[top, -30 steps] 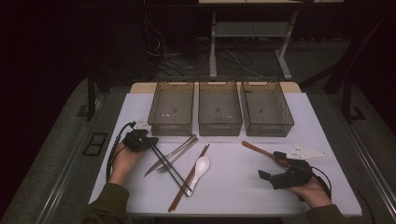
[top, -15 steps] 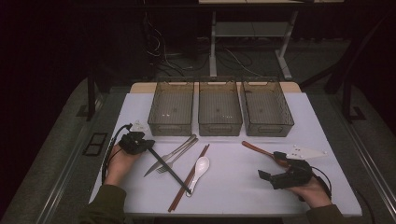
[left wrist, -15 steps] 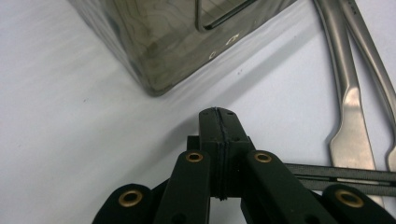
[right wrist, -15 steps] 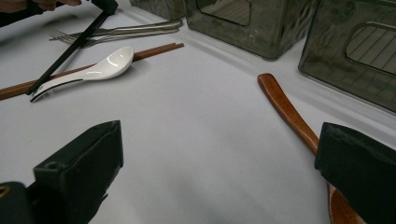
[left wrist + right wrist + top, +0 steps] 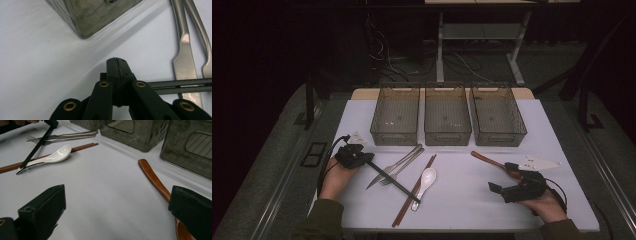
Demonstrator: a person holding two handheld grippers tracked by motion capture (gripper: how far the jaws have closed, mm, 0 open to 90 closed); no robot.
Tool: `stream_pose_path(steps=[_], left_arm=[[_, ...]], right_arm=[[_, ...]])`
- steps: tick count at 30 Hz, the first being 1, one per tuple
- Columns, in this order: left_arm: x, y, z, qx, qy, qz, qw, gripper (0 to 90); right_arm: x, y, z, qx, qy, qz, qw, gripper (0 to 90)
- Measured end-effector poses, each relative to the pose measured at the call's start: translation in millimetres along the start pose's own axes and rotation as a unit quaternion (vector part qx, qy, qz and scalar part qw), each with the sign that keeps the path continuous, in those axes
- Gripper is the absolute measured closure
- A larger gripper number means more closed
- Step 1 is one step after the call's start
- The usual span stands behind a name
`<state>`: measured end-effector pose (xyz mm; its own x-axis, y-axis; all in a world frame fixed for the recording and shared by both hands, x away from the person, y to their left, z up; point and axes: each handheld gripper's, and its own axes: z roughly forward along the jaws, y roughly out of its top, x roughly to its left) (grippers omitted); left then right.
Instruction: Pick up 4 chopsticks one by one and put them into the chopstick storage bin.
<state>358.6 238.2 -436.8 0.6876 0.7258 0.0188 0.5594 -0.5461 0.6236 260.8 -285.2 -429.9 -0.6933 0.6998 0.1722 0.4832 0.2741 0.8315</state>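
Observation:
My left gripper (image 5: 369,161) (image 5: 117,62) rests at the table's left, shut on a pair of black chopsticks (image 5: 394,180) (image 5: 180,86) (image 5: 37,146). The sticks slant across a metal knife and fork (image 5: 399,162) (image 5: 185,50) toward a white ceramic spoon (image 5: 426,179) (image 5: 53,155). Brown chopsticks (image 5: 414,192) (image 5: 82,146) lie under the spoon. My right gripper (image 5: 503,178) (image 5: 116,207) sits open at the right front, nothing between its fingers. A wooden spoon (image 5: 492,161) (image 5: 153,178) lies beside its far jaw.
Three smoky see-through bins (image 5: 394,136) (image 5: 447,137) (image 5: 497,137) stand in a row at the back of the white table (image 5: 462,205). One bin's corner (image 5: 85,22) is just ahead of my left jaws. Cables and a desk frame lie on the dark floor behind.
My left gripper has shifted slightly left and toward the person, carrying the black chopsticks along. The right hand has stayed put.

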Motion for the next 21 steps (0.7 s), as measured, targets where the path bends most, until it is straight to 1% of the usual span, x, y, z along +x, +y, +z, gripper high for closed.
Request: stream_pose_path(steps=[6,8,14,21], left_arm=[[-1.2,-2.5,-2.8,0.003,-0.002,0.004,1.0000,89.0],[-2.1,-3.1,-3.7,0.004,-0.002,0.001,1.0000,89.0],[-5.1,-4.1,-6.0,0.011,-0.003,0.010,0.9999,89.0],[-7.5,-6.0,-8.8,0.016,-0.007,0.010,0.9998,89.0]], right_arm=[[0.2,0.0,0.3,0.001,0.001,0.001,1.0000,1.0],[0.2,0.0,0.3,0.001,0.000,0.002,1.0000,1.0],[-0.1,0.1,-0.2,0.000,0.000,0.002,1.0000,1.0],[0.1,0.1,-0.2,-0.001,0.000,0.001,1.0000,1.0]])
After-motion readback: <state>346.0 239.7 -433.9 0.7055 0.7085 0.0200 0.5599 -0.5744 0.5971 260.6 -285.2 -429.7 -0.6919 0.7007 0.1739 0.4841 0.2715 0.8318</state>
